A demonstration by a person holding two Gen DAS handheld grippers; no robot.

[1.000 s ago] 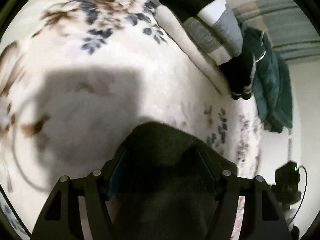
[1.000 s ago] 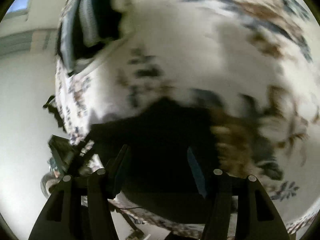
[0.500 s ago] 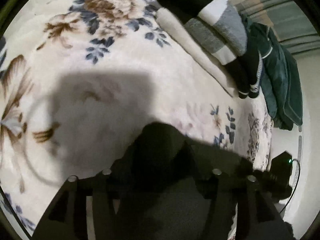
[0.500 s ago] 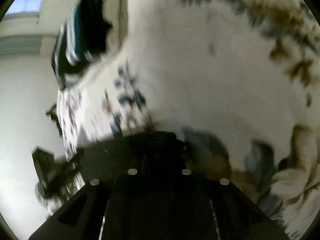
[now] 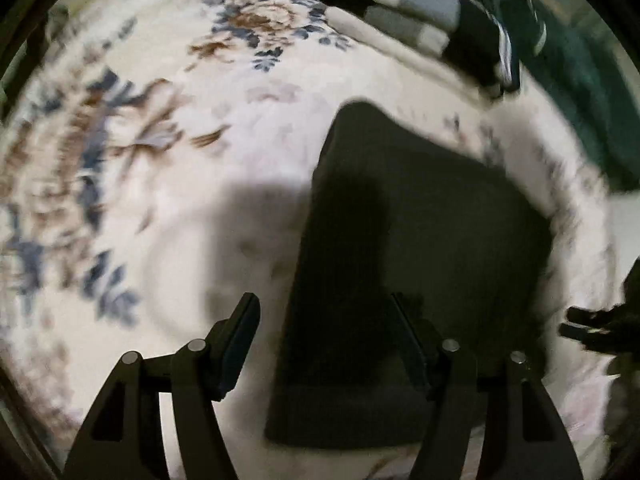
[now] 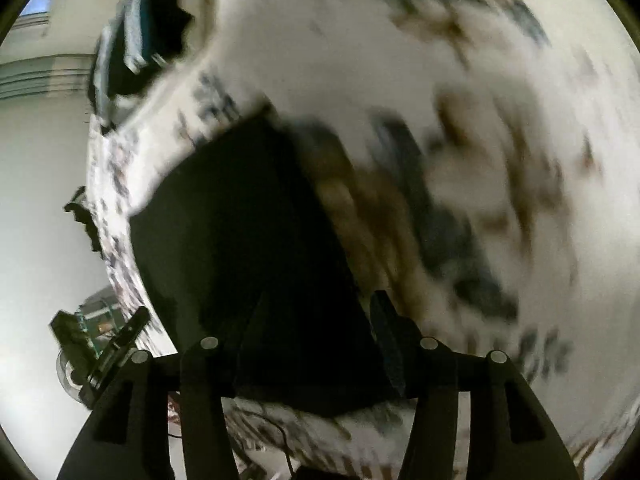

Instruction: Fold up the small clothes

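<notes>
A small dark garment point(image 5: 400, 248) lies flat on the cream floral blanket point(image 5: 160, 160), folded into a rough rectangle. My left gripper point(image 5: 324, 308) is open above its near left part and holds nothing. In the right wrist view the same dark garment point(image 6: 248, 240) lies below my right gripper point(image 6: 308, 312), which is open and empty. Both views are blurred by motion.
A stack of folded clothes point(image 5: 420, 12), black, grey and white, sits at the far side of the blanket on a cream item, with a dark green garment point(image 5: 580, 92) beside it. The bed's edge point(image 6: 112, 200) runs on the left in the right wrist view, with dark equipment point(image 6: 92, 344) beyond.
Both grippers were shut on the dark garment half a second ago; now both are open and have drawn back. The garment lies flat on the blanket.
</notes>
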